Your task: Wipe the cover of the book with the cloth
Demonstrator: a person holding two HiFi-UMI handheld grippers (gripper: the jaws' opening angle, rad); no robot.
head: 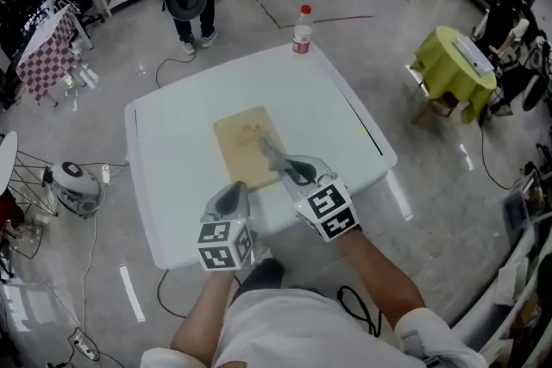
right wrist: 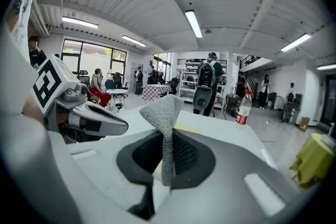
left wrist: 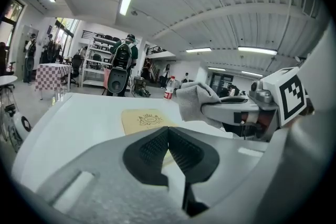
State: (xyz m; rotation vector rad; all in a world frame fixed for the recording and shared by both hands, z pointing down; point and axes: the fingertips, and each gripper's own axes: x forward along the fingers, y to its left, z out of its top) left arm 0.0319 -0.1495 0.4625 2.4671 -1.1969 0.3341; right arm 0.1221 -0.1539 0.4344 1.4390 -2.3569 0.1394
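Cloth [head: 274, 155] pinched in right gripper [head: 297, 172], jaws closed tight on a fold, loose grey end sticking up past the tips. Left gripper [head: 231, 201] jaws pressed together, nothing between them, sitting at 6 o'clock of the white table [head: 172, 185], just off the book's near edge. Tan book [head: 246, 146] lies flat mid-table, cover up, emblem showing. Cloth is over its 4 o'clock corner.

Step looks like the start of wiping. To do it well: lower the cloth until the loose end flattens on the cover, then sweep toward 12 o'clock in overlapping passes. Light pressure, or the book may slide. The free left gripper could pin the 6 o'clock edge.

Head view shows the cloth overlapping the book but not height. Left gripper view shows the cloth from the side, apparently lifted clear of the cover, so contact is doubtful. Right gripper view alone shows the grip on the fold; the book there is mostly hidden behind the cloth. Water bottle [head: 302, 30] stands at the table's 12 o'clock edge, well apart.
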